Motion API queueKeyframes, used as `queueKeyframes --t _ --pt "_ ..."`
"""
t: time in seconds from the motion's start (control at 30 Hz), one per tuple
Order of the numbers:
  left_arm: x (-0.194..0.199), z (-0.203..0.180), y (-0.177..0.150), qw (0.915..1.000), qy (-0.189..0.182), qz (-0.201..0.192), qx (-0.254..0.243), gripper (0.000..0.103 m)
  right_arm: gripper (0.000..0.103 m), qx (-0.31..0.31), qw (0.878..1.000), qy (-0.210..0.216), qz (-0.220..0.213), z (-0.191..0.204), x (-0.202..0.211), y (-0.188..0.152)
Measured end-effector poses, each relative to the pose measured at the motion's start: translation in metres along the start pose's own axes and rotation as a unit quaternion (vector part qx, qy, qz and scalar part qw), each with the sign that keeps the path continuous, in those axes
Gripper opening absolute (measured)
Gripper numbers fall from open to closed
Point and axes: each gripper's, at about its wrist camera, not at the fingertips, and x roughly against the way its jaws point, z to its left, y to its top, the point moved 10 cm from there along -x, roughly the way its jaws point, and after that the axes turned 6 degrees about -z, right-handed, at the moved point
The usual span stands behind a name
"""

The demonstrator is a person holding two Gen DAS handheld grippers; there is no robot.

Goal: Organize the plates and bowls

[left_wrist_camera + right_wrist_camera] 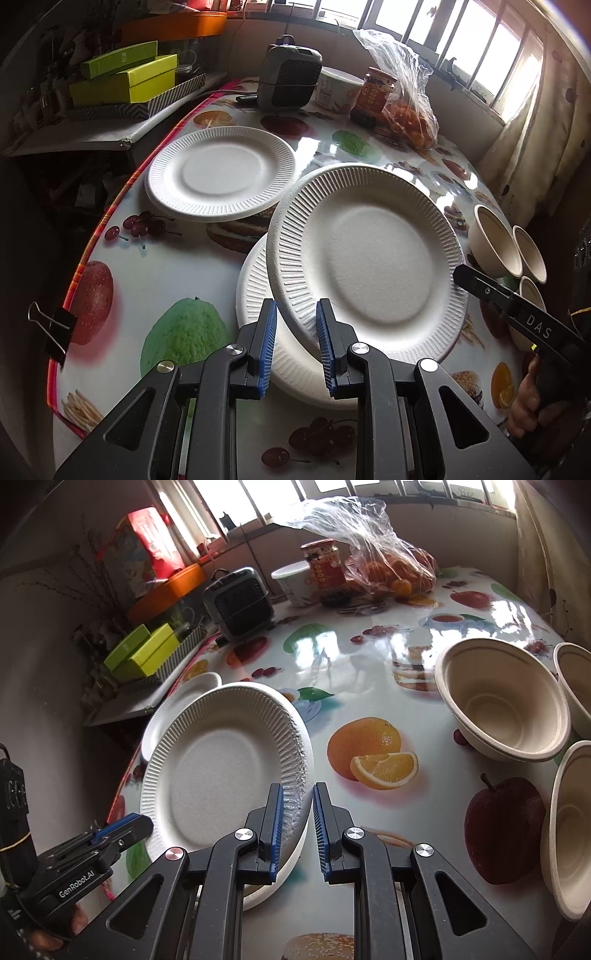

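We hold one round white paper plate with a ribbed rim [365,254] between our two grippers; the left gripper [295,328] pinches its near rim with the blue pads, and the right gripper [298,812] pinches the other side, its jaws almost pressed together on the thin edge; the plate is tilted, just ahead of both sets of fingers; right under it lies a second white paper plate [258,291] on the shiny fruit-print table [155,280]; a third white paper plate [221,173] sits farther ahead of the left gripper, a bit apart; three cream paper bowls [506,712] wait off to the right of the right gripper; we think we are stacking plates now; next we must make the held plate flat, set it down gently on the one below, and open both grippers together so it does not slide.
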Motion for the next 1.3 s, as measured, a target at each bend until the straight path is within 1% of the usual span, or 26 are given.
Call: queueKeyframes --t 0.4,0.83,1.3 --pt "0.000 0.013 -0.019 0.9999 0.010 0.010 0.008 0.023 0.016 0.005 1.000 0.005 0.022 0.006 -0.008 -0.020" --pt "-0.005 0.020 -0.024 0.9995 0.017 0.018 0.017 0.023 0.016 0.007 0.999 0.005 0.039 0.005 -0.017 -0.027" --pt "-0.008 0.018 -0.027 0.9993 0.015 0.024 0.023 0.023 0.017 0.006 0.999 -0.001 0.045 0.003 -0.022 -0.030"
